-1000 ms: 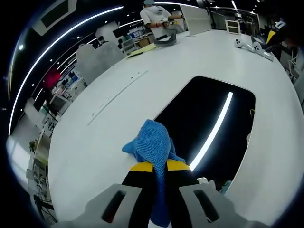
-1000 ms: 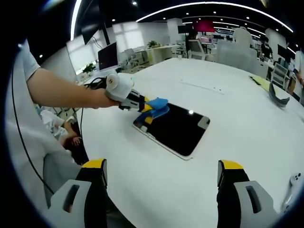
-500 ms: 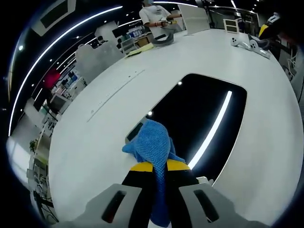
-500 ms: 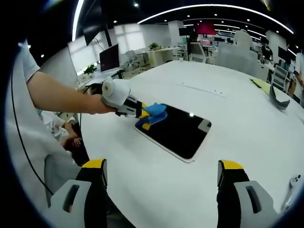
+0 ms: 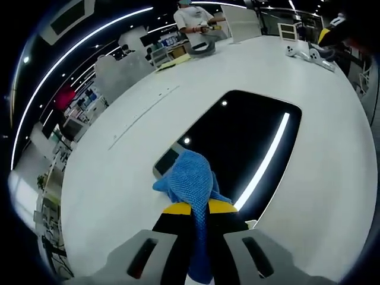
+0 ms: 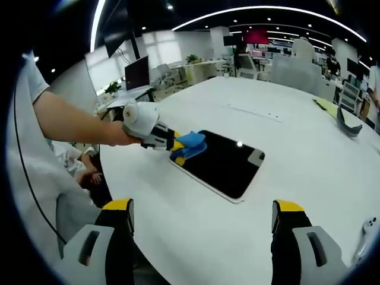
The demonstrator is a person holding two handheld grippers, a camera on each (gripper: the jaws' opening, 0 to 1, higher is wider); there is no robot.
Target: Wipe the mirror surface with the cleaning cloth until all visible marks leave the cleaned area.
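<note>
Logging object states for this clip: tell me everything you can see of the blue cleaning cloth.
The blue cleaning cloth is a soft, knit-textured fabric, bunched into a wad and clamped between the jaws of the left gripper, with a strip trailing back between them. Its free end sticks out forward past the jaw tips. In the right gripper view it sits at the near corner of the mirror, over the edge; actual contact with the glass cannot be told.

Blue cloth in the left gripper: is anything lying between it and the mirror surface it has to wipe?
Nothing visible does. The left gripper holds the blue cloth at the mirror's near corner, and the dark glass ahead shows only reflected ceiling lights. The right gripper hangs open, short of the mirror.
</note>
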